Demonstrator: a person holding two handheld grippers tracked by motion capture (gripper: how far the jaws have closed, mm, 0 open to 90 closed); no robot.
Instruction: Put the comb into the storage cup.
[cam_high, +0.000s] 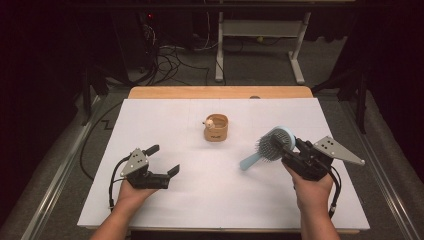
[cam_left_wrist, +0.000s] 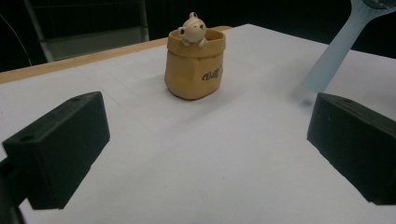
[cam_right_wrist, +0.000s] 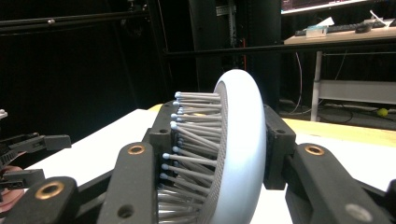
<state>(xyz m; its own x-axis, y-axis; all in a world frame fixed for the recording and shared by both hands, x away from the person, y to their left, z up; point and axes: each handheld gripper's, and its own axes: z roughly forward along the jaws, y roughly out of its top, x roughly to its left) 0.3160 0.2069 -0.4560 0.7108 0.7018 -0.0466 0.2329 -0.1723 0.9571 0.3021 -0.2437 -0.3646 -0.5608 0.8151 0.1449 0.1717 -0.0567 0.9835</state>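
- High view: right gripper (cam_high: 295, 150), right of centre, has its fingers clamped on the light-blue hairbrush (cam_high: 274, 143), lifted above the white table (cam_high: 220, 200). Left gripper (cam_high: 162, 162), lower left, fingers spread wide and empty. A tan pouch (cam_high: 216, 127) stands at centre.
- Left gripper view: pouch at upper middle, brush handle at upper right.
- Right gripper view: brush head pinched between the fingers, centre frame.

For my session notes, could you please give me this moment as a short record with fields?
surface: white table top
right gripper: shut on the hairbrush head, one jaw on the bristles, the other on the back
hairbrush: light blue, lifted, handle slanting down towards the table
left gripper: open, nothing between the jaws, low over the table
pot: tan, bag-shaped, upright at mid-table, small bear figure at its rim
hairbrush to pot: apart
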